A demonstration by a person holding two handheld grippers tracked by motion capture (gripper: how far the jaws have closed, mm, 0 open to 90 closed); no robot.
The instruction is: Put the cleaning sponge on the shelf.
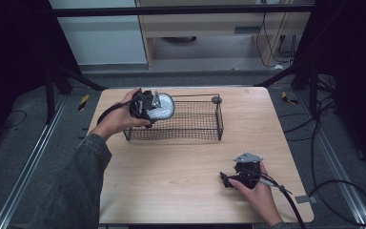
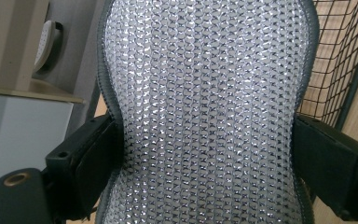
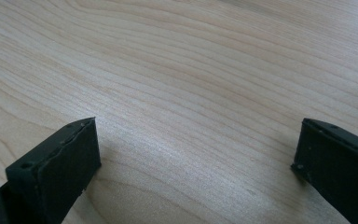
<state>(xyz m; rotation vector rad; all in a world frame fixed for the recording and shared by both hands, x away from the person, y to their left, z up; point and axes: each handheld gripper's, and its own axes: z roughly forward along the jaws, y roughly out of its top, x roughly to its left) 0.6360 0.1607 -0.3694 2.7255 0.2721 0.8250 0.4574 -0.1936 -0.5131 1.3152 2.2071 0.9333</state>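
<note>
Left side of the table: the left gripper holds a silver mesh pad with a grey bound edge, up at the near-left corner of the wire basket. In the left gripper view the jaws clamp the pad at its narrowed waist, one black finger pressed to each side edge. The pad's long axis runs straight out from the jaws, away from the hand, its wider rounded end leading.

Key relation: the basket lies ahead and to the person's right of the pad. In the high view the pad's far end overlaps the basket's left wall and appears to hang over the rim; whether it is past the wire or just above it cannot be told. Basket mesh shows at the right edge of the left gripper view, beside the pad.

Judgement: a lowering into the basket seems next, and it depends on the pad's length clearing that left wall.

Right side: the right gripper rests low at the near-right of the table, well apart from the basket. Its jaws stand spread wide over bare wood, nothing between them. The left hand is plainly the nearer one.
</note>
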